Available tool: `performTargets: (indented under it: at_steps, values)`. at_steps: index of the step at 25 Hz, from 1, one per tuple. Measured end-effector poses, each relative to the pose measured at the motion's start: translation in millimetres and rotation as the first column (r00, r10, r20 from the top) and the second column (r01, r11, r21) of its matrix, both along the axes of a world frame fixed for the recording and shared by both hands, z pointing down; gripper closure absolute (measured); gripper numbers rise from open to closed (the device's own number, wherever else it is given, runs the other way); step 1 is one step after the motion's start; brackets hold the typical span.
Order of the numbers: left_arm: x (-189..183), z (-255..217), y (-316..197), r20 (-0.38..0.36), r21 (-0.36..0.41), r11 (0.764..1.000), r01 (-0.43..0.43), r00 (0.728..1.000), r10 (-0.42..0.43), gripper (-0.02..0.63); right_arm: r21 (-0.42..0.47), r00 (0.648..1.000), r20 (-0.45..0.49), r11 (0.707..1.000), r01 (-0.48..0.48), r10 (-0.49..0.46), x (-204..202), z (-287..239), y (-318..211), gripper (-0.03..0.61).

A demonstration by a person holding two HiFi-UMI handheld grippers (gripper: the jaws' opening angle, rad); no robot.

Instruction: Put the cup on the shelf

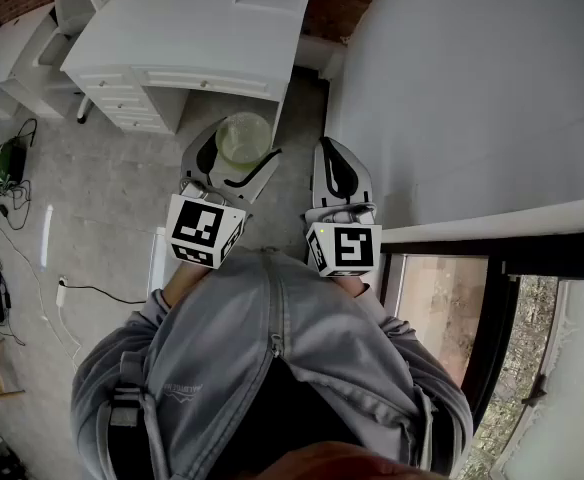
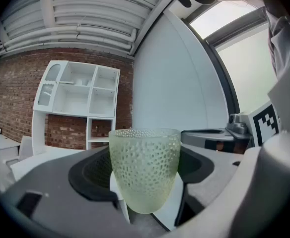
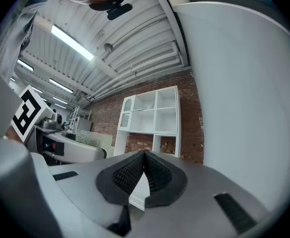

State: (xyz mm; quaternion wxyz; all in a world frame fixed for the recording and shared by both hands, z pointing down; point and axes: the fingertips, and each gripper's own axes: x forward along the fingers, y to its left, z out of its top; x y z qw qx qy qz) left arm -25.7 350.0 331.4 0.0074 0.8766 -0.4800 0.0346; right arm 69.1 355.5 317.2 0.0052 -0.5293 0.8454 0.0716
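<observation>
Pale green pebbled glass cup (image 2: 144,170) stands upright between the jaws of the left gripper (image 1: 236,154). Its wall is translucent, covered in small raised dots, and narrows toward a rounded base. The left gripper's jaws stand wide, with their dark pads pressed on the cup's two sides, so it hangs clear of the grey floor (image 1: 122,198). The right gripper (image 3: 145,158) has its ribbed pads brought together with nothing between them. The head view looks down into the cup's round rim and places it just short of the front edge of a white desk with drawers (image 1: 172,43), beside a large white panel (image 1: 472,88). The person's grey zipped jacket (image 1: 272,358) fills the bottom of that view. The gripper views show what the head view does not: the open compartments of the white shelf unit (image 2: 80,100) standing against a red brick wall (image 2: 16,83), well apart from the cup.
</observation>
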Motion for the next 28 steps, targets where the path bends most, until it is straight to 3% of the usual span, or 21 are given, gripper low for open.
performTargets:
  at_steps: [15, 28]
  values:
    - [31.9, 1.7, -13.8, -0.001, 0.002, 1.0, 0.027, 1.0, -0.027, 0.236, 0.0, 0.998, 0.038, 0.999, 0.047, -0.047, 30.9, 3.5, -16.3, 0.552]
    - [29.7, 8.5, -56.0, 0.003, -0.023, 0.998, 0.051, 0.999, -0.051, 0.236, -0.032, 0.997, 0.065, 0.999, 0.043, -0.041, 40.4, 13.7, -57.2, 0.552]
